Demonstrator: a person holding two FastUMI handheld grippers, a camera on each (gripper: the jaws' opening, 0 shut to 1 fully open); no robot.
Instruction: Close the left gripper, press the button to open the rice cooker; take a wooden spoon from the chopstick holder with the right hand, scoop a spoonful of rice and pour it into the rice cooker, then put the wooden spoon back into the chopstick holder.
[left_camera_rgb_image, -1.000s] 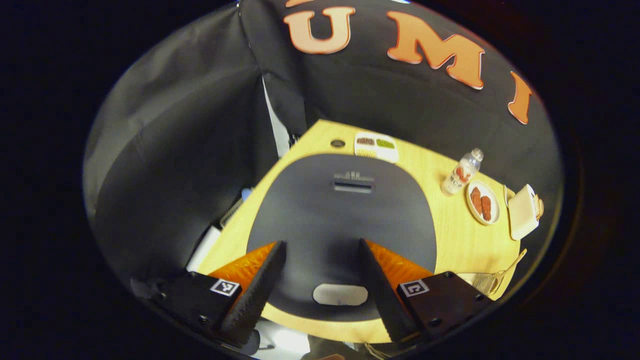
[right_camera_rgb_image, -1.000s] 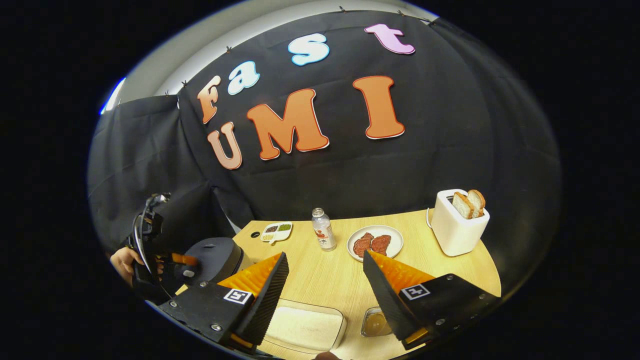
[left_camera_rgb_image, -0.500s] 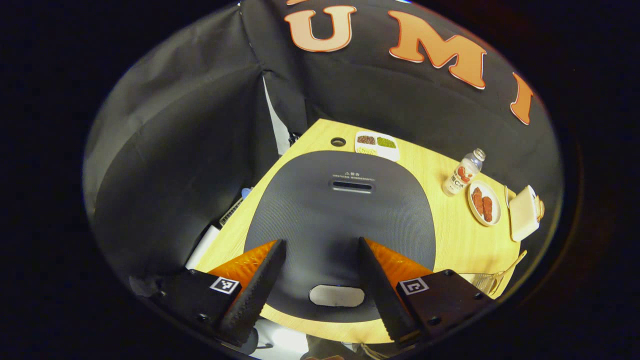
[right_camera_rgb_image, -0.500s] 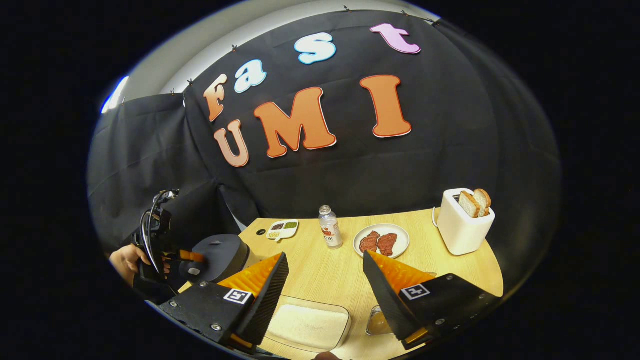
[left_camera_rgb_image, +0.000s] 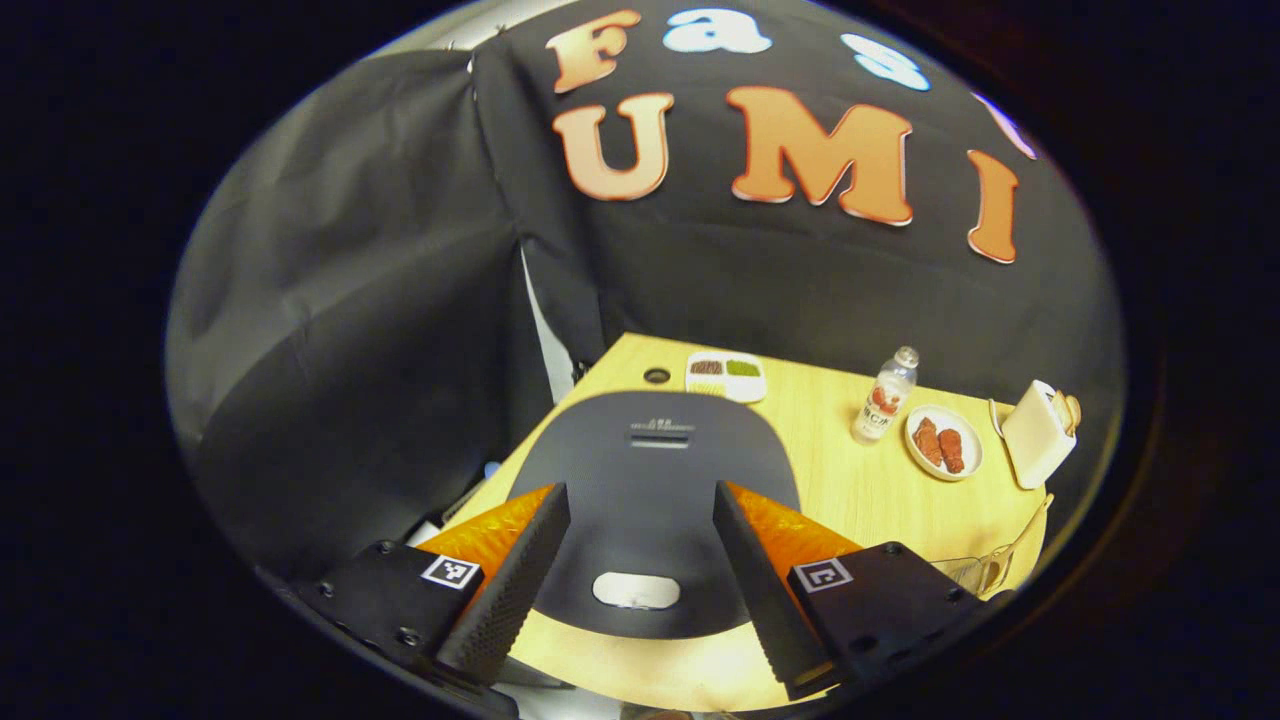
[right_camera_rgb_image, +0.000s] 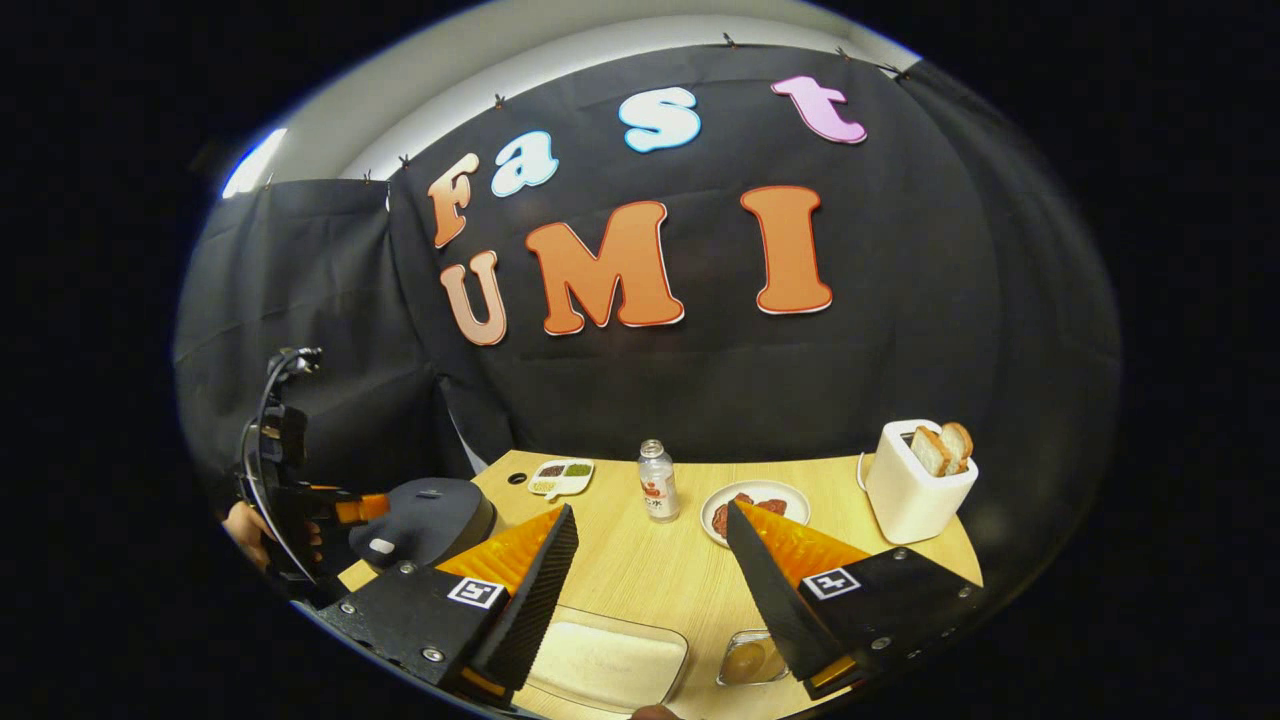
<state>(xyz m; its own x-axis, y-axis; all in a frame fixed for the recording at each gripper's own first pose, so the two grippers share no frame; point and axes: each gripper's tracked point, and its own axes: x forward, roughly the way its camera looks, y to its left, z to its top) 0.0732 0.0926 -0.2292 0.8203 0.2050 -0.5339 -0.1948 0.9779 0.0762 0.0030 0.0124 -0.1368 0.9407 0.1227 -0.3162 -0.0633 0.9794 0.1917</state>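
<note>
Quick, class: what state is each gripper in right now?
Left gripper: jaws open, holding nothing, above the rice cooker.
Right gripper: jaws open, holding nothing.

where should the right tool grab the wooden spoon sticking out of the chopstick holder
Take the thin wooden spoon by the bare upper stretch of its handle. It leans up and out of the see-through chopstick holder, and its lower end is buried inside. Bring the open right tool down from above, with one finger on each side of the slanted handle, then lift along its lean.
</note>
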